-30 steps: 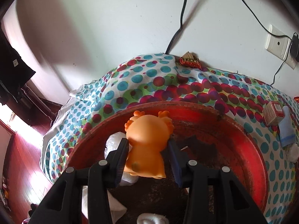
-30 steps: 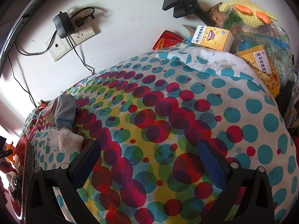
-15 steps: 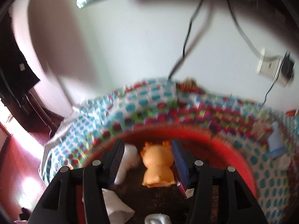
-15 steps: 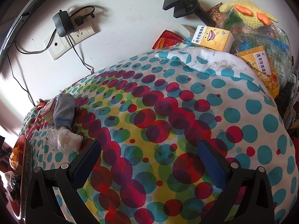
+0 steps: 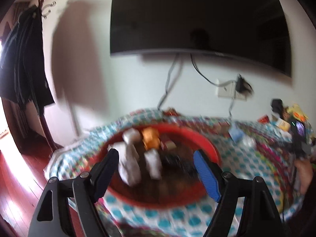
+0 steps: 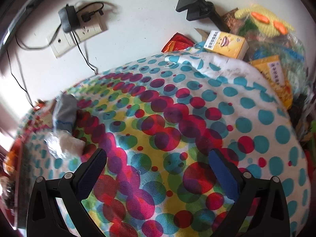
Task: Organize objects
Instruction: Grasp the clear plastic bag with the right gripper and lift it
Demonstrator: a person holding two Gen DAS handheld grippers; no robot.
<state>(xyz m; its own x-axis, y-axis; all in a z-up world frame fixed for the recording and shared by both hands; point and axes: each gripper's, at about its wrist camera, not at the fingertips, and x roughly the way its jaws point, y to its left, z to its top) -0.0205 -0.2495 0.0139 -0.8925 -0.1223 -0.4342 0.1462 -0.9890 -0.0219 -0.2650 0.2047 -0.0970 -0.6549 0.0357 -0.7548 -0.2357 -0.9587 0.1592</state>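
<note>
The left tool is being opened wide, nothing gripped; the small orange plastic animal toy is lying in the round red basin. The right tool is being held wide open, empty, above the polka-dot tabletop cloth.

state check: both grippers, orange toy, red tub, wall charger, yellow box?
left gripper: opening, nothing between fingers
right gripper: open, empty
orange toy: lying in tub, released
red tub: holds toy, white bundles
wall charger: plugged in
yellow box: closed
</note>
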